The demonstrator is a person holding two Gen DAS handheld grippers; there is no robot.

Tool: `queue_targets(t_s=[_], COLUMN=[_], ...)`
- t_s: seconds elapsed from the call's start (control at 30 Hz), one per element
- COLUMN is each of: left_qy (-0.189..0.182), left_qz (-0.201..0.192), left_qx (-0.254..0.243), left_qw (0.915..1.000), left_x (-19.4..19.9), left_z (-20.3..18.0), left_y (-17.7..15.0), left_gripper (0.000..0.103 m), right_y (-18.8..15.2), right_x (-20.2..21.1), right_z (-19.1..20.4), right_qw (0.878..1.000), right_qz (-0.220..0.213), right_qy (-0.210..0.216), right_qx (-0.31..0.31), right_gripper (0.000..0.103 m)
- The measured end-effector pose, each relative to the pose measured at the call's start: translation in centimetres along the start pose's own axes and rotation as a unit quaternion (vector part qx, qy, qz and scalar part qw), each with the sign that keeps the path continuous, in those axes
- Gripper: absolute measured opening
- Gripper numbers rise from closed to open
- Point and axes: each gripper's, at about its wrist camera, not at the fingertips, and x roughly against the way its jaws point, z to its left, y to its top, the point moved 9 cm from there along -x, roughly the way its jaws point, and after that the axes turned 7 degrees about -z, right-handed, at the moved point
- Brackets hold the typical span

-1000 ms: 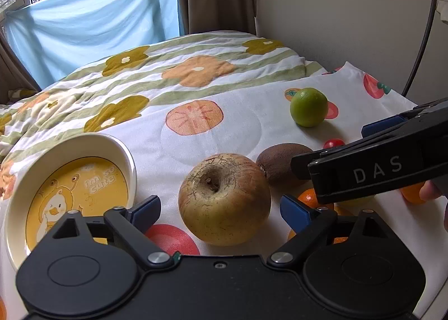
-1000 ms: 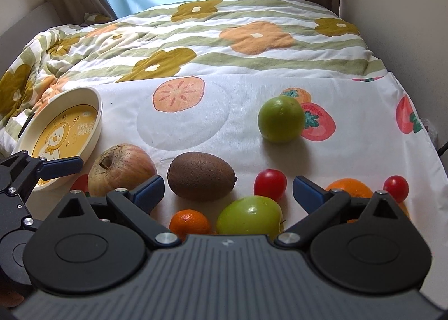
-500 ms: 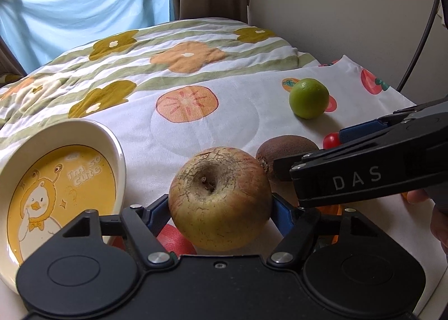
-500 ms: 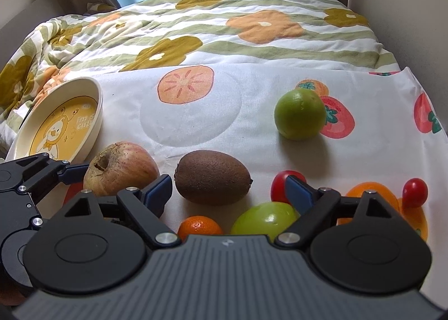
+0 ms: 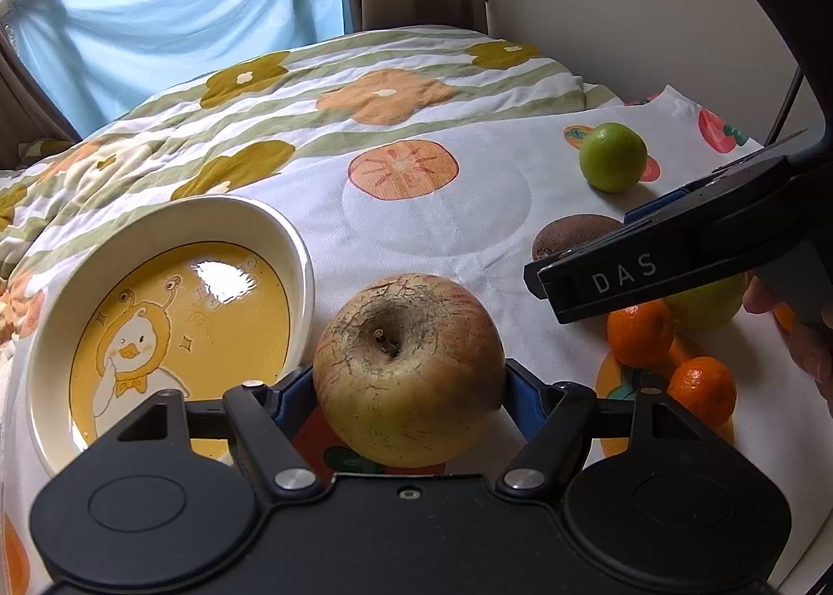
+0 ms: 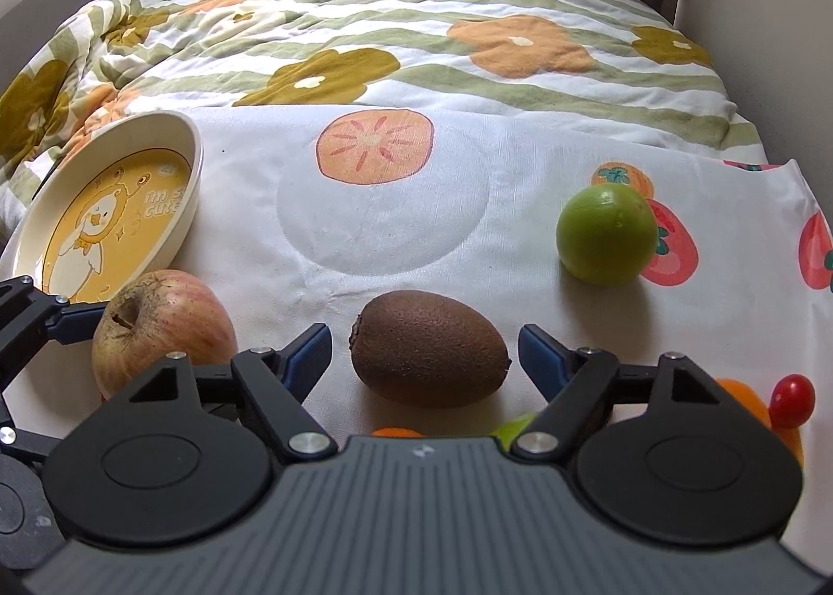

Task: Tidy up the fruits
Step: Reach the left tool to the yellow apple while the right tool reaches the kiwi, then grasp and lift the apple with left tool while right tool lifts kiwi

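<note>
Russet-skinned apple (image 5: 408, 368): sits between the left gripper (image 5: 408, 387) fingers, pads pressed on both its flanks, stem dimple facing up; it lies near the front edge of the cloth (image 5: 437, 210), just right of the bowl (image 5: 291, 251).
Left fingers: clamped on the apple at a middling width; whether it is clear of the cloth I cannot tell.
Kiwi (image 6: 429, 347): lies on its side between the right gripper (image 6: 424, 350) fingers, a gap showing on each side, near the cloth's front edge.
Right fingers: wide, jaws have just been closing in, pads not yet on the kiwi.
Bowl: empty, tilted on the soft bedding at the cloth's left edge.
Other fruit: lime (image 6: 606, 233) toward the right edge; tangerines (image 5: 640, 332), a green apple and a cherry tomato (image 6: 791, 400) crowd the front right corner.
Risk, apple: the grip sits low on a round, heavy fruit, so it may roll out forward on the lift.
Risk, bowl: it rests unevenly, so a dropped apple could tip it or bounce out.
Risk, kiwi: an oval shape gripped off-centre may squirt sideways into the apple or tangerines.
Risk, grippers: the two work close together and could knock each other.
</note>
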Motion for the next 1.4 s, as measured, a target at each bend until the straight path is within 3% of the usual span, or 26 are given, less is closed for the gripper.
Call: queue_targets(t_s=[0.37,0.97,1.23,1.4], left_qy=[0.018,0.11,0.151,0.158], left_qz=[-0.011,-0.069,-0.084,-0.09], left_qx=[0.014,0.08,0.094,0.084], left_qw=[0.9997,0.9883,0.9805,0.9798], left_x=[1.7,10.6,13.6,14.2], left_z=[0.2,1.2,4.4,7.2], left_y=[-0.5,1.3,1.8,2.1], left_gripper=[0.077,0.077,0.077,0.077], right_y=[-0.4,2.1,2.6,3.1], right_x=[-0.4,8.2,10.7,11.3], right_z=[-0.1,3.4,6.9,9.7], right_qw=[1.0,0.995,0.992,0.992], right_qz=[0.004,-0.057,-0.065,-0.066], right_qy=[0.004,0.066,0.09,0.094], right_qx=[-0.002,0.038,0.062,0.058], right_gripper=[0.08,0.08,0.08,0.08])
